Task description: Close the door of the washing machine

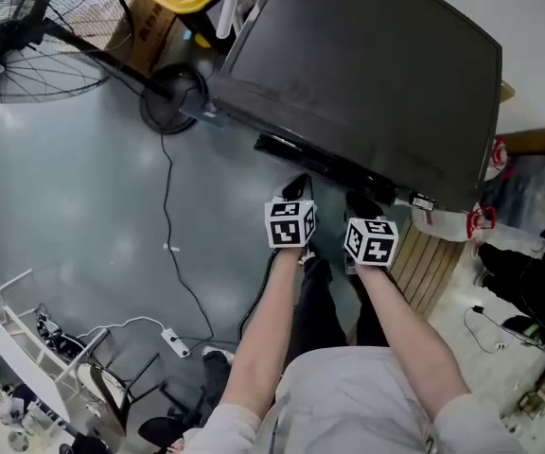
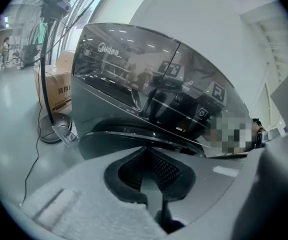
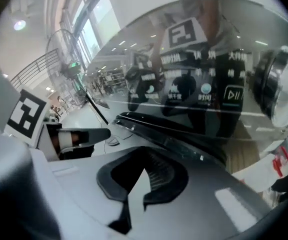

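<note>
Clearly shut and empty, left gripper (image 1: 297, 189) and right gripper (image 1: 360, 202) point at the long front edge of the glossy black washing machine door (image 1: 367, 74)

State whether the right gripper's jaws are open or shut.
Shut: the right gripper shows its jaws pressed together in its own view, with nothing between them.

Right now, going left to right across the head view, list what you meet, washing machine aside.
Black wire-cage fan head → round dark fan base → left gripper → right gripper → white plastic bag with red print.
</note>
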